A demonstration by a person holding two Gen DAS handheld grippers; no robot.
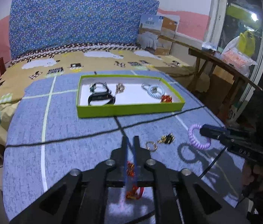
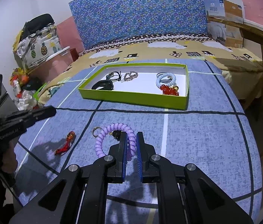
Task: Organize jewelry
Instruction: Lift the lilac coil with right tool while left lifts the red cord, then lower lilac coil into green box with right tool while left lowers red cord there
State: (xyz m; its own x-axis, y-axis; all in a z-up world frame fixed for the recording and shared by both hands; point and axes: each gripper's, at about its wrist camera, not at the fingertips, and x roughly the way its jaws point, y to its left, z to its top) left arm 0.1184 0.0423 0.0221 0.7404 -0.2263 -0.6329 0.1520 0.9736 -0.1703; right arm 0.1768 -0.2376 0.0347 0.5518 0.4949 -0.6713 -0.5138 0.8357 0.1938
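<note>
A green tray on the blue cloth holds a black band, a light-blue coil band and red beads. My right gripper is shut on a purple coil bracelet and holds it above the cloth; it also shows in the left wrist view. My left gripper has its jaws close together, empty, above a red-gold ornament lying on the cloth. A gold ring and a black-gold piece lie between the grippers.
The blue-covered table stands in front of a bed with a blue patterned headboard. A wooden bench is at the right. Bags and clutter are at the left.
</note>
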